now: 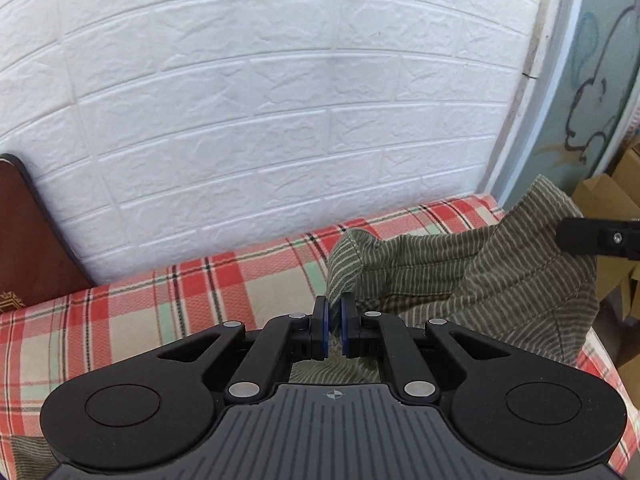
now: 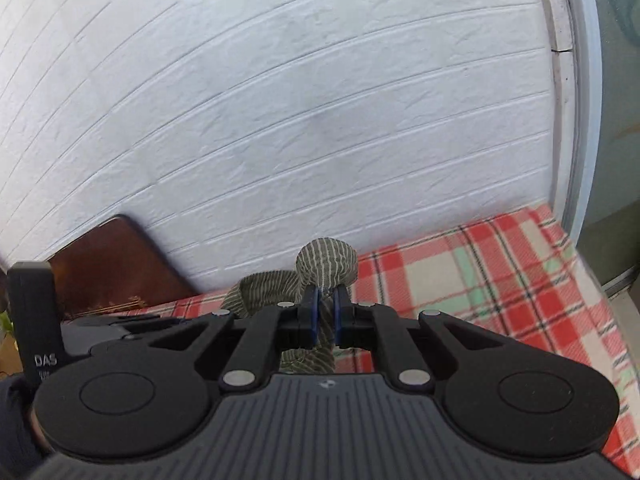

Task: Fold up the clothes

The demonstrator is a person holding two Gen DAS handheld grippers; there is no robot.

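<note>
Left claw point(image 1: 334, 328): clenched on an edge of the olive striped garment point(image 1: 500, 276). The cloth runs between its blue pads point(image 1: 320, 322) and rises to a hemmed corner just above them.

Right claw point(image 2: 325, 322): clenched on another bunch of the same garment, which balloons into a rounded knob above the fingertips and hangs down below them. In the left wrist view this claw shows at the right edge, pinching the garment's upper corner.

Location of the garment: held up between the 2 claws above the plaid-covered surface point(image 1: 160, 312), sagging in a loose trough between the grips. Its lower part appears to trail toward the plaid cloth; whether it rests there cannot be confirmed. A white brick-pattern wall point(image 1: 260, 100) stands behind, and a brown board point(image 1: 28, 248) leans at the left.

Assessment: the garment is bunched, not flat, and no finished fold is visible. The scene fits either a spread-out ahead of folding or the carrying over of 1 edge in a fold; the pictures do not settle which.

Recommendations for handling:
1. Keep both grips firm; the right claw holds a thick wad that could slip unevenly.
2. Draw the 2 claws apart until the held edge runs straight and the sag goes.
3. Keep both at 1 height so the hem stays level.
4. Lower the cloth onto the plaid surface slowly, trailing edge down ahead of the held edge, to avoid trapped creases.
</note>
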